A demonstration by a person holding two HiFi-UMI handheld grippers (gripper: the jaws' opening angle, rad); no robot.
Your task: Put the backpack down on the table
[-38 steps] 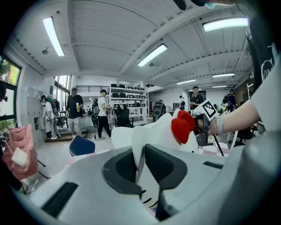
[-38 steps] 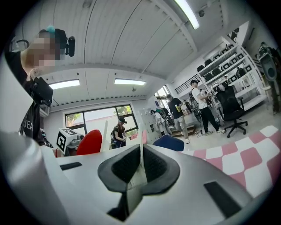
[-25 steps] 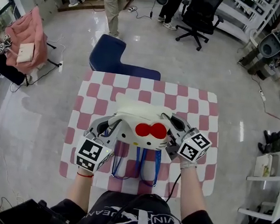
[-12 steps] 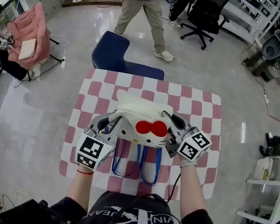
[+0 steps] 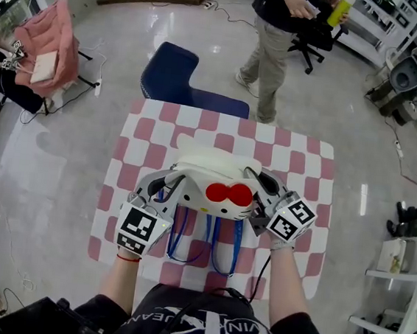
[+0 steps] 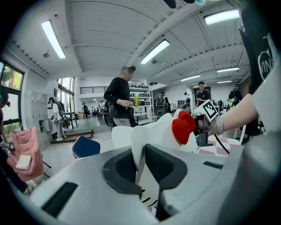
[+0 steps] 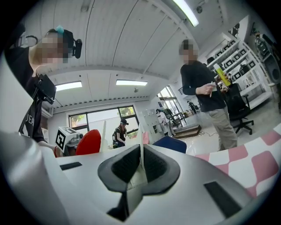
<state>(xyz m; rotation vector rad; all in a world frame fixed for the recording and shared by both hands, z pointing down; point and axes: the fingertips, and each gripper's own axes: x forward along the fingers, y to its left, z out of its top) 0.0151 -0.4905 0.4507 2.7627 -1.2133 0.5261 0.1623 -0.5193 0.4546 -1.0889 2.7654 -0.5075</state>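
Backpack: the white backpack (image 5: 206,171) with a red bow (image 5: 229,194) sits in the middle of the head view, over the centre of the checked table (image 5: 147,129), face turned up to the camera
Left gripper: the left gripper (image 5: 163,186) is at the bag's left side; its own view shows the jaws drawn almost together, with a thin white edge of the bag pinched between the dark pads
Right gripper: the right gripper (image 5: 255,187) mirrors it at the bag's right side, its jaws likewise closed on a narrow fold of white fabric
Why held so: one pinch on each side seems meant to keep the soft bag level and spread, so that it goes down flat rather than flopping over
Straps: the blue straps (image 5: 190,236) trail from the bag's near edge toward the lower middle of the frame, apparently left free so they stay out from under it
Stage: the bag looks low over the cloth, with both pinches not yet let go
Hidden: the bag's own body covers its underside, so whether it touches the table cannot be told
Hard to make out: in the head view the marker cubes (image 5: 141,230) and the bag's flanks cover the pads
Cut off: each gripper view is mostly gripper body and ceiling; the right one catches the table only at its lower right
Beyond: a standing person (image 5: 281,37) and a blue chair (image 5: 169,81) are just past the table's far edge
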